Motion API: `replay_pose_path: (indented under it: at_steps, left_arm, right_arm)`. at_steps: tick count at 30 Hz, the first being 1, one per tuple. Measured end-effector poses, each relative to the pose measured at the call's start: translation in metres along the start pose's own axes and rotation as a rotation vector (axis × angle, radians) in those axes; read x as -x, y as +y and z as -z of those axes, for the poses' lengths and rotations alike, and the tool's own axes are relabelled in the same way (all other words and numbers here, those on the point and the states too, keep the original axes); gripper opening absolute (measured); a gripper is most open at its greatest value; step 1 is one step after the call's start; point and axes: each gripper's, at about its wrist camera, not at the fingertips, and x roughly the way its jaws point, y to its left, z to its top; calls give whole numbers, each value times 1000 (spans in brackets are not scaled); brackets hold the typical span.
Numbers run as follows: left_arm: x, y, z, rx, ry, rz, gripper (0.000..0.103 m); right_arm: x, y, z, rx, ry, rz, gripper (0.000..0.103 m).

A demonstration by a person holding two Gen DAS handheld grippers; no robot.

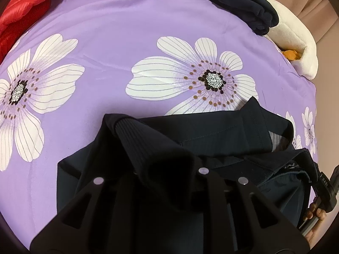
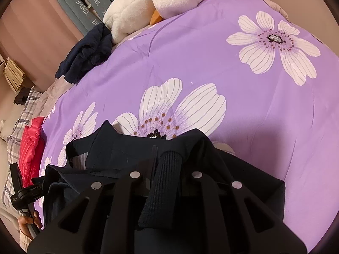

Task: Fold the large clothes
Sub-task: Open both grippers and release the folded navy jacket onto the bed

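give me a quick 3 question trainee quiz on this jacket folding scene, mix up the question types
1. True or false: the red puffer jacket lies under the navy jacket being folded.
2. Multiple choice: what does the right claw grip? A) a ribbed cuff B) a zipper pull C) the bedspread
3. Fill in: the purple bedspread is printed with large white ____.

Key:
1. False; it sits apart at the bed's edge.
2. A, the ribbed cuff passes between its fingers.
3. Flowers.
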Motion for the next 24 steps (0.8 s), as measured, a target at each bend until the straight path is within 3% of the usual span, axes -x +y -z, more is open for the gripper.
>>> replay_pose_path:
  at_steps: [3, 5, 6, 9, 11, 14, 16, 18, 20, 24]
  left_arm:
    - [0, -1, 0, 6, 1, 11, 25]
    - [1, -2, -1, 13, -5, 54, 43]
    - [2, -3, -1, 14, -9, 63, 45]
    - [2, -8, -2, 6, -14, 60, 54]
    - [6, -8, -5, 12, -30, 64, 69]
    - [27, 4, -17, 53, -123, 58, 85]
    - [43, 15, -24, 85, -178, 39, 87]
    - [61, 25, -28, 85, -224, 0, 87]
    - [76, 28, -20, 42, -250, 17, 88]
    - [88, 13, 28, -181, -218, 41, 88]
  right_arm:
    - [-1, 1, -1, -3, 7, -5, 23]
    - [-1, 1, -2, -13, 13, -27, 34]
    - [-1, 2, -2, -18, 13, -37, 44]
    - [1, 6, -4, -22, 4, -43, 53]
    - [2, 7, -6, -32, 5, -52, 60]
    - [11, 1, -15, -83, -34, -83, 71]
    - [23, -9, -25, -160, -93, -109, 74]
    - [39, -11, -32, -165, -157, -66, 77]
    - [53, 7, -30, -18, -181, -56, 77]
    - [57, 66, 24, 469, -75, -7, 77]
